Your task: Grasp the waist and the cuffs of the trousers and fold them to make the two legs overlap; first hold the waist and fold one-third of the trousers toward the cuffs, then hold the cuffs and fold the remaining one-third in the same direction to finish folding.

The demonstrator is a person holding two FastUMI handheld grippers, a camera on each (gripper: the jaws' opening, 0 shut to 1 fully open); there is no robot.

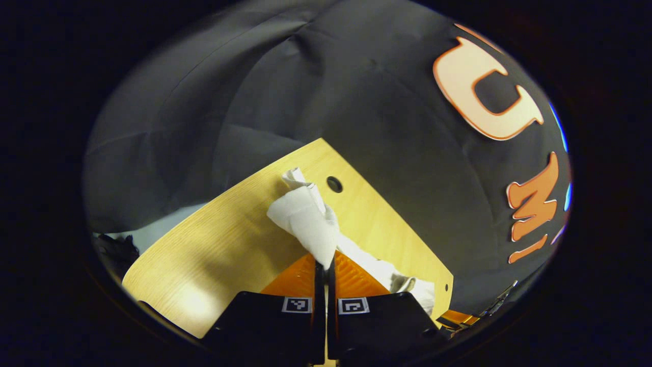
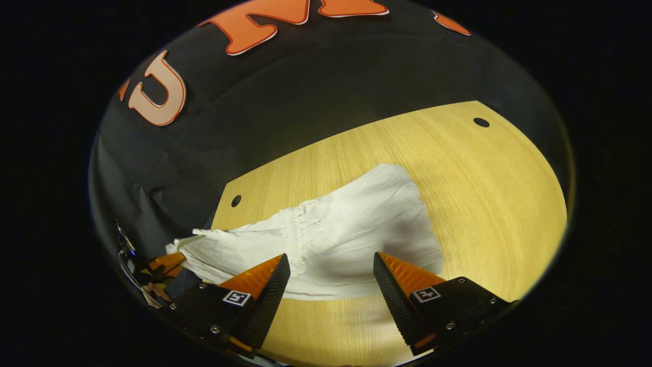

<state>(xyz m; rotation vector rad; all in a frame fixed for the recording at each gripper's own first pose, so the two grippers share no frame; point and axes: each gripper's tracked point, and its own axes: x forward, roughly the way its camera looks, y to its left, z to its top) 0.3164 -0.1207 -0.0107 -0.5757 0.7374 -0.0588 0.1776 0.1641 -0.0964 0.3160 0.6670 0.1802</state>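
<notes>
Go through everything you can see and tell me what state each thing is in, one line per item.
left gripper: shut on the trousers, holding one end lifted.
right gripper: open, over the trousers, gripping nothing.
trousers: white, crumpled, spread on the table, not yet folded.
table: wooden, with the trousers lying on it.

The crumpled white cloth trousers (image 2: 326, 239) are plain, with no print. They lie on a pale yellow wood-grain bench (image 2: 489, 204), with small dark round holes (image 2: 481, 122) near its far corners.
</notes>
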